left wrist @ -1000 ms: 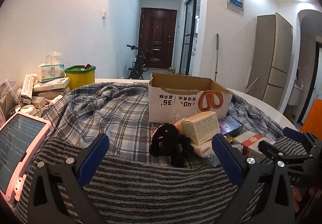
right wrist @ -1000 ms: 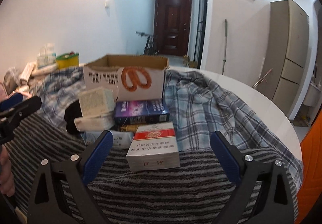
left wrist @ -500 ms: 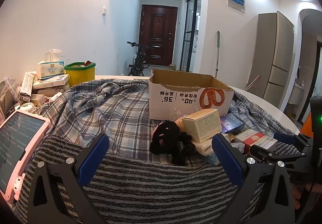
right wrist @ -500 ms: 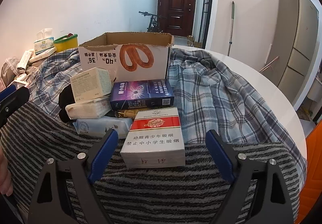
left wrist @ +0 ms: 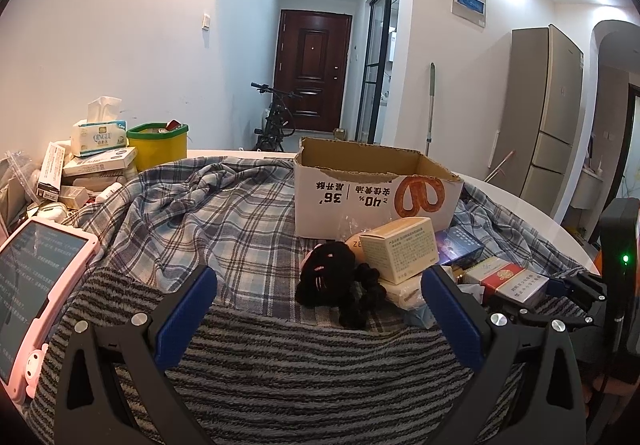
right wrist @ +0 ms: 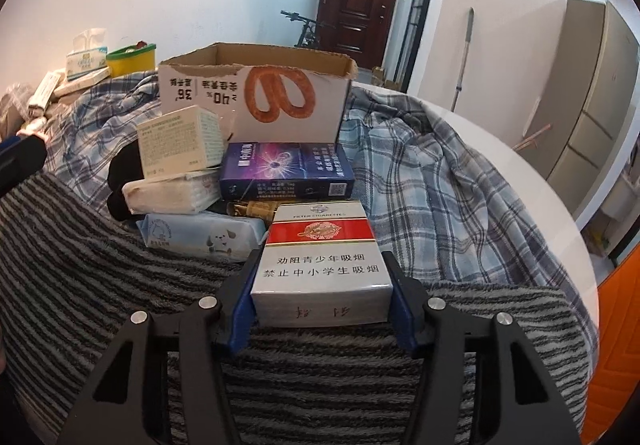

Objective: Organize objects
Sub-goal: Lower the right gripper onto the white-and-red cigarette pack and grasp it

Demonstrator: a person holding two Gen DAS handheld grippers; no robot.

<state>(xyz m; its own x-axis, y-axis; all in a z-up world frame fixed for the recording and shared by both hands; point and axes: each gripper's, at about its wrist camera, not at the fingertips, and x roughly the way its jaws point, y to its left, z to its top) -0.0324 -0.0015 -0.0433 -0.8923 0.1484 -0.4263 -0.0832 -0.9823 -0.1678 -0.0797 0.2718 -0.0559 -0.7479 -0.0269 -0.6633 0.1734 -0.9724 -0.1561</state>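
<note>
The round white bench [right wrist: 532, 181] is mostly covered by a checked cloth [right wrist: 424, 173] and, nearer the cameras, a grey striped blanket [right wrist: 332, 373]. On the right its curved edge shows bare, and past that edge is open floor. The blanket in front of the left gripper [left wrist: 320, 309] is free, with lots of room to move. Its jaws are wide apart with nothing between them. The right gripper [right wrist: 322, 281] has just been closing its jaws, and the blue pads now press both sides of the red and white cigarette box [right wrist: 320, 257]. That box lies flat on the blanket at the front of a small pile. Just behind it are a blue box [right wrist: 286, 169] and a tissue pack [right wrist: 200, 235]. The open cardboard box [right wrist: 256, 93] stands further back, with a black plush toy [left wrist: 324, 277] to the left of the pile.
</note>
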